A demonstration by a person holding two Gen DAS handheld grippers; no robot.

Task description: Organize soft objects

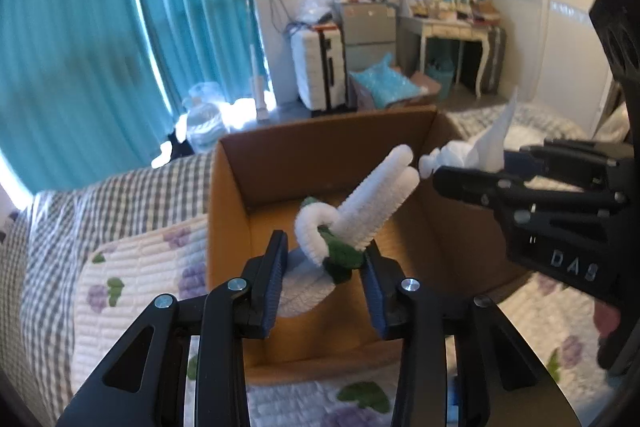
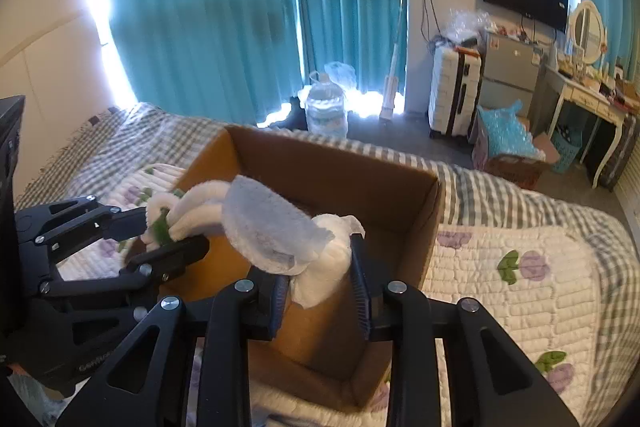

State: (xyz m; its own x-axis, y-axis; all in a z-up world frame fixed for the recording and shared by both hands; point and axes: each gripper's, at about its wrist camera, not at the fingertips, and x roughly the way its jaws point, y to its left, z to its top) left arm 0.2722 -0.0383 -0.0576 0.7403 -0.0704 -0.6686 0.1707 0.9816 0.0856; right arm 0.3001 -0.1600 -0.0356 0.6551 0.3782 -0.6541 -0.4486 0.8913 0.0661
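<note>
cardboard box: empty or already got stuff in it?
Not empty. In the left wrist view the cardboard box already holds a white quilted item on its floor, below the left gripper.

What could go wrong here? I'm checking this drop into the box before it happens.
The left gripper touches the chenille flower only at its green base, so it may tip out early. The right gripper pinches loose white tissue over the cardboard box; it could snag on a pad or drift outside.
</note>
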